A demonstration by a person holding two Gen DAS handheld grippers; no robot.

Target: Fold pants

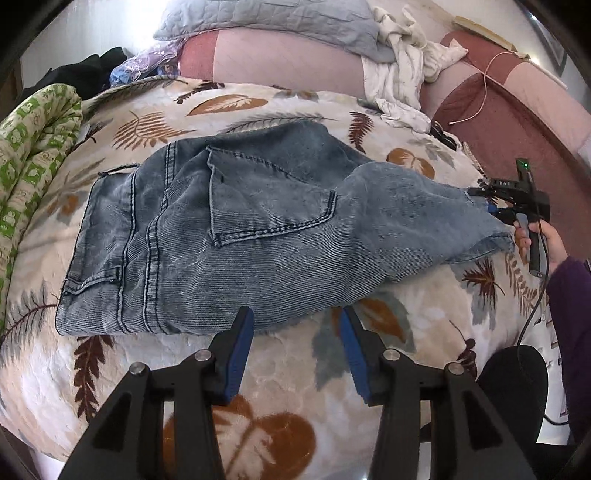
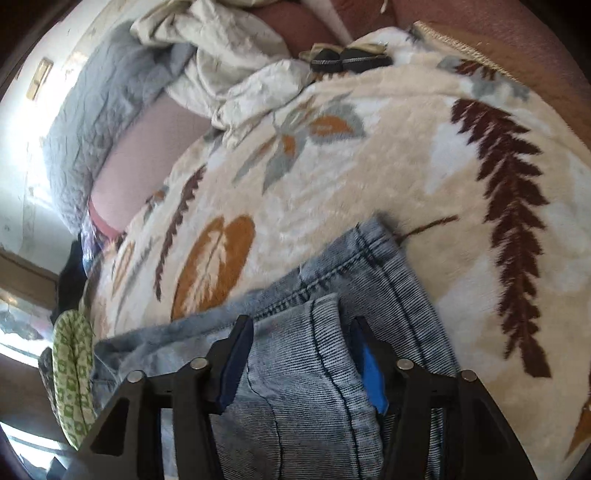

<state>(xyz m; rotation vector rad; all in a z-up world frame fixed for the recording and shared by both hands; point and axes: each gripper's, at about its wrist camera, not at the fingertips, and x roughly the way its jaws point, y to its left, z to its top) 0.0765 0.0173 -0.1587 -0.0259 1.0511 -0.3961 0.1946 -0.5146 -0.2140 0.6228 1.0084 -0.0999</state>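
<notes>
Faded blue jeans lie folded on a cream blanket with a leaf print, back pocket up, waistband to the left. My left gripper is open and empty, just at the near edge of the denim. My right gripper is at the right end of the jeans, at the leg fabric. In the right wrist view its fingers stand wide apart with a thick fold of jeans lying between them; the right gripper is not closed on it.
A green patterned quilt lies rolled at the left. A grey quilted pillow, white crumpled clothes and a pink and maroon sofa are behind the blanket. A black cable hangs from the right handle.
</notes>
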